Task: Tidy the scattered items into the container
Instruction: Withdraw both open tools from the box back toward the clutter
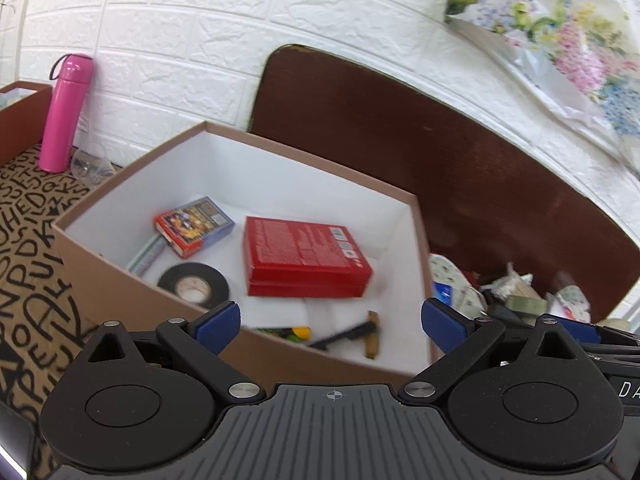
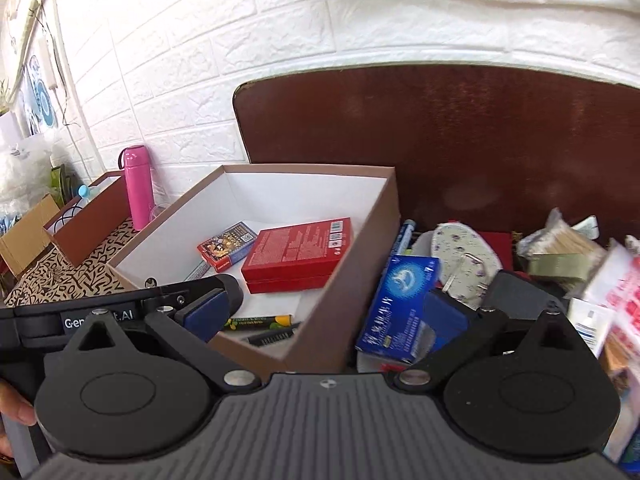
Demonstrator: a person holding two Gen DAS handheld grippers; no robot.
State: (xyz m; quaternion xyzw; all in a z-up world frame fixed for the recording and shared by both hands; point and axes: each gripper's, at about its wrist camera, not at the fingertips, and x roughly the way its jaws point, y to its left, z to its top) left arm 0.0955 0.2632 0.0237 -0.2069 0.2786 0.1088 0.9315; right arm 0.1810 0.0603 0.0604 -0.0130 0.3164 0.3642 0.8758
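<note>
A brown cardboard box [image 1: 132, 280] with a white inside holds a red box [image 1: 304, 256], a small card pack [image 1: 194, 226], a black tape roll [image 1: 194, 282] and a few small items; the box also shows in the right wrist view [image 2: 352, 240]. My left gripper [image 1: 330, 322] is open and empty above the box's near edge. My right gripper [image 2: 328, 316] is open and empty over the box's right wall, with a blue packet [image 2: 400, 308] beside its right finger. Scattered items lie right of the box: a floral pouch [image 2: 464, 256] and a bundle of sticks [image 2: 568, 248].
A pink bottle [image 1: 66, 116] and a clear glass [image 1: 90, 166] stand by the white brick wall left of the box. Another brown box [image 2: 92, 220] sits further left on the lettered cloth [image 1: 32, 240]. A dark brown board [image 2: 480, 140] leans behind the items.
</note>
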